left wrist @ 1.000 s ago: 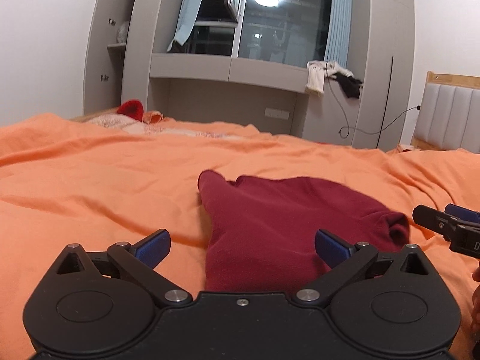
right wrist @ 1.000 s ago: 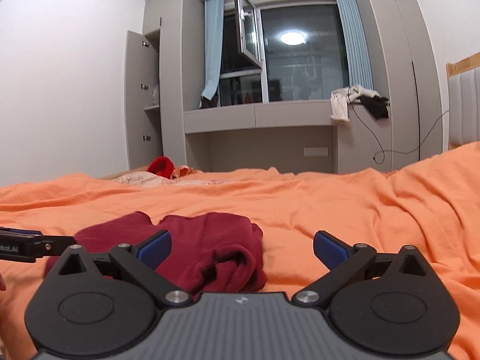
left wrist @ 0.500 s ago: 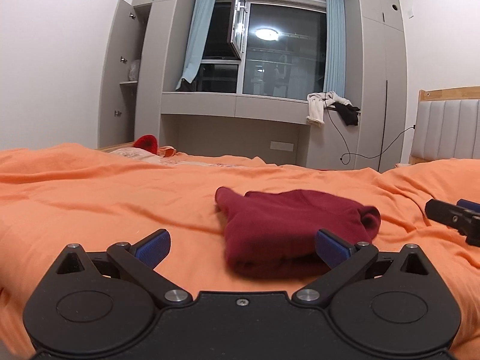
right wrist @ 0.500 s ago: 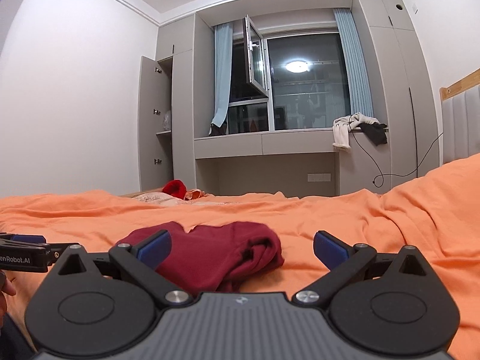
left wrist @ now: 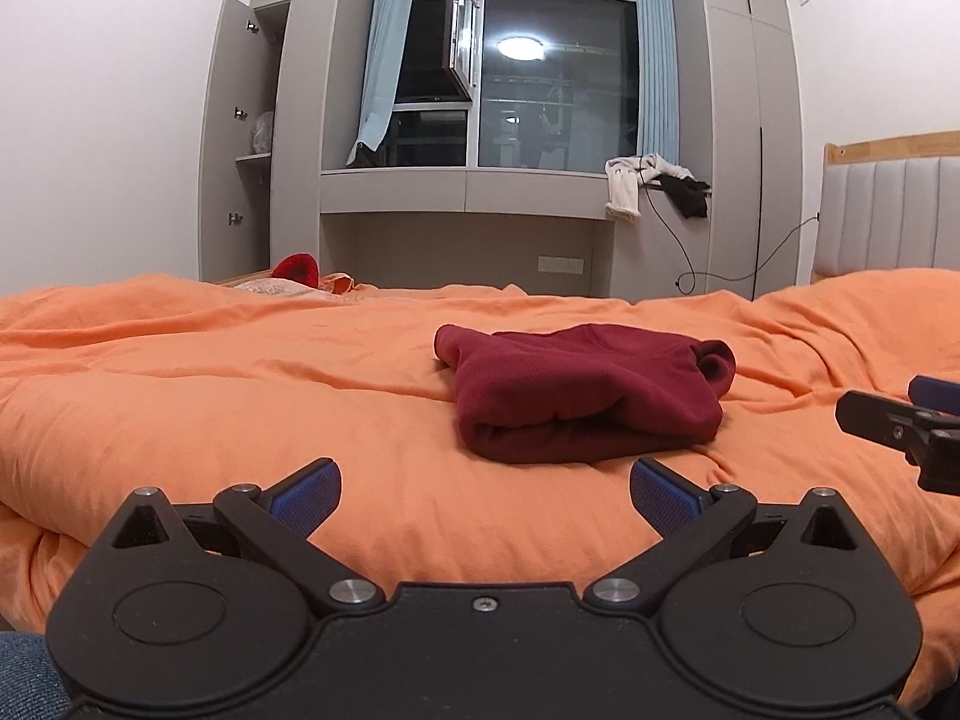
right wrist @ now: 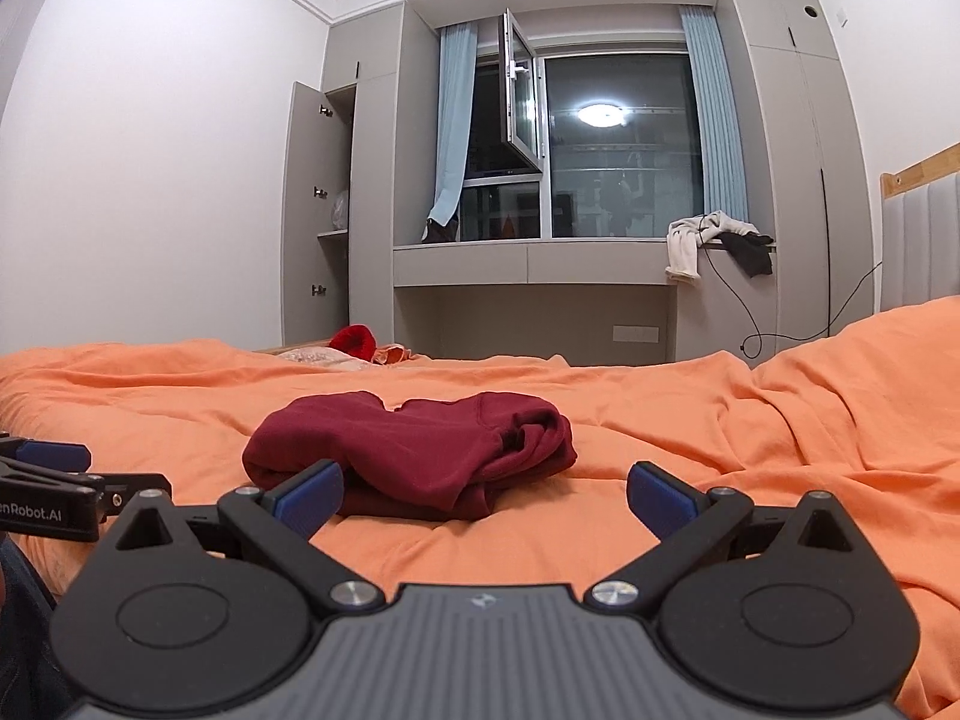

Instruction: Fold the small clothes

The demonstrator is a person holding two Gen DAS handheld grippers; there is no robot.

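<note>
on orange duvet [left wrist: 240, 396], folded maroon garment [left wrist: 582, 396], rolled end [right wrist: 540, 438] right-view only

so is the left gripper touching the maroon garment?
Apart. In the left wrist view the left gripper has its jaws open, and a strip of orange bedsheet shows between the fingertips and the folded maroon garment.

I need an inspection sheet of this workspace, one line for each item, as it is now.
Surface: orange bedcover, wrinkled.
Job's things: dark red garment folded into a bundle, lying on the bedcover, touched by neither gripper.
Clutter: red item at the far edge of the bed; white and black clothes on the window ledge.
Grippers: left gripper open, empty; right gripper open, empty.
Cables: black cable hanging from the ledge.
Surroundings: grey cabinets, open window, blue curtains.
</note>
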